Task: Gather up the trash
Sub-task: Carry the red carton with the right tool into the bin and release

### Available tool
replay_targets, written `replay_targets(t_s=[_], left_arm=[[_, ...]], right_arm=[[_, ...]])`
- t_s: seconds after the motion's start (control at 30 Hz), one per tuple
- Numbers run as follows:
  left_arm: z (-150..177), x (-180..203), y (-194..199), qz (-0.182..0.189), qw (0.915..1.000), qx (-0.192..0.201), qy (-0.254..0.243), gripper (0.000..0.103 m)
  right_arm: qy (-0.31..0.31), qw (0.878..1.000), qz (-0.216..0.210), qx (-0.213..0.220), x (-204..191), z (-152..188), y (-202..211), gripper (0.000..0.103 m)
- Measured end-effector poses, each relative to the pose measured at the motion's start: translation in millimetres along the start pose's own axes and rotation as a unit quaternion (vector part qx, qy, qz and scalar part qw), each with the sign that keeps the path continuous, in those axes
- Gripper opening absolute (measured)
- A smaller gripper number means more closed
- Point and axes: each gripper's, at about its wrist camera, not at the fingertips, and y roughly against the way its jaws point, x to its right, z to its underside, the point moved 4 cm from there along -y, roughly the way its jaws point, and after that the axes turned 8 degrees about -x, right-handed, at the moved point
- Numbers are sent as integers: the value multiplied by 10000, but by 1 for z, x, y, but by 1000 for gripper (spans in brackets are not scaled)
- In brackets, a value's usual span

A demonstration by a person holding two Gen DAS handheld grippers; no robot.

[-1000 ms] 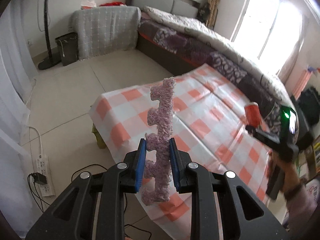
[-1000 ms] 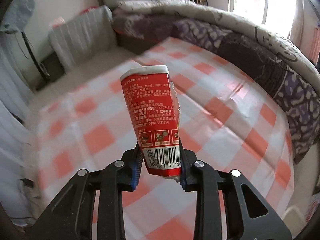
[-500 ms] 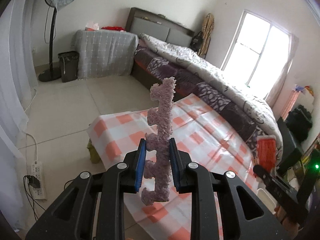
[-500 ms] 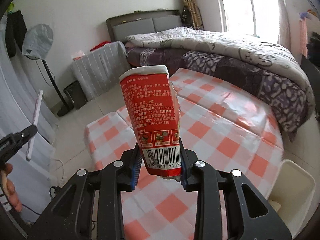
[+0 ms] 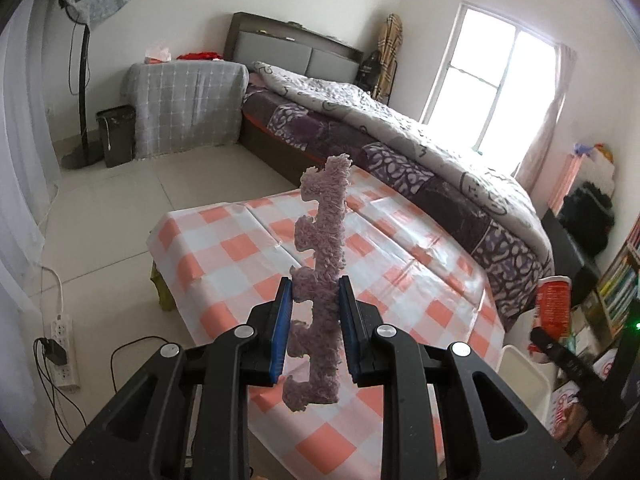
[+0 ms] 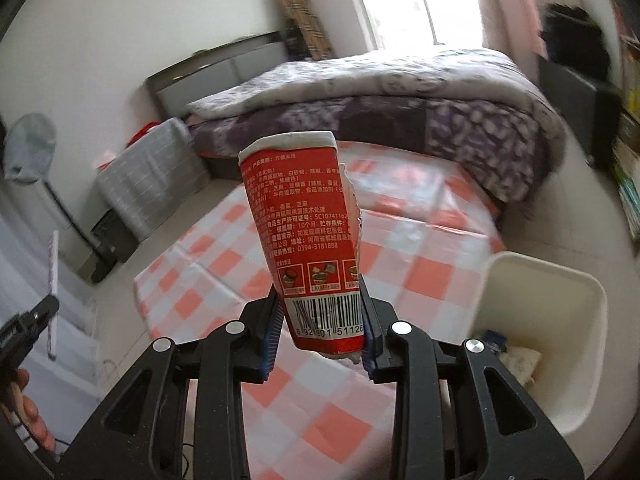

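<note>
The orange-and-white checked tabletop (image 5: 400, 280) lies bare and open to approach from above. A purple-quilted bed (image 5: 420, 168) bounds its far side, just beside it. The white plastic bin (image 6: 560, 312) stands at the tabletop's near right corner, mouth open upward, scraps at its bottom. Tiled floor (image 5: 120, 208) lies open on the left.

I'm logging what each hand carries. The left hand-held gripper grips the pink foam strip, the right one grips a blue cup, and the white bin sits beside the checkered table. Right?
Not quite: the cup in the right hand-held gripper is red, as the right wrist view shows. The rest holds: the left hand-held gripper grips the pink foam strip, and the white bin sits beside the checkered table.
</note>
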Motion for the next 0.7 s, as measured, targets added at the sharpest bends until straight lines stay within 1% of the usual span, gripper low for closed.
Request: replay_targets(t_s=[0.13,0.2,0.4,0.5,0.53,0.57,0.63,0.67,0.7], left_arm=[[4,9,-8,-13,9999,-72,-101,24],[6,15,-11,0,9998,-99,-188,24],[14,38,-20,26,9987,-184,-480,24],[19,50,-27,65,9978,-270,-601,24],[21,55,-30,95,9974,-313,-644,24],[23,63,-33,145,9968,-372,-699,24],[28,75,-38,233,9955,-463,-794,24],[33,88,-43,348,9937,-567,-900,24],[36,96,-45,408,9926,-623,-955,24]], right_arm=[[-341,9989,327,-70,29,3,2,31],[-586,9968,501,-192,46,6,1,32],[-1123,9899,765,-416,85,13,-1,33],[-1425,9845,886,-508,104,17,1,37],[-1581,9814,948,-537,112,19,2,47],[-1747,9778,1019,-547,120,21,5,55],[-1981,9716,1211,-459,132,22,13,84],[-2151,9666,1358,-326,141,22,22,88],[-2275,9632,1419,-184,149,21,29,90]])
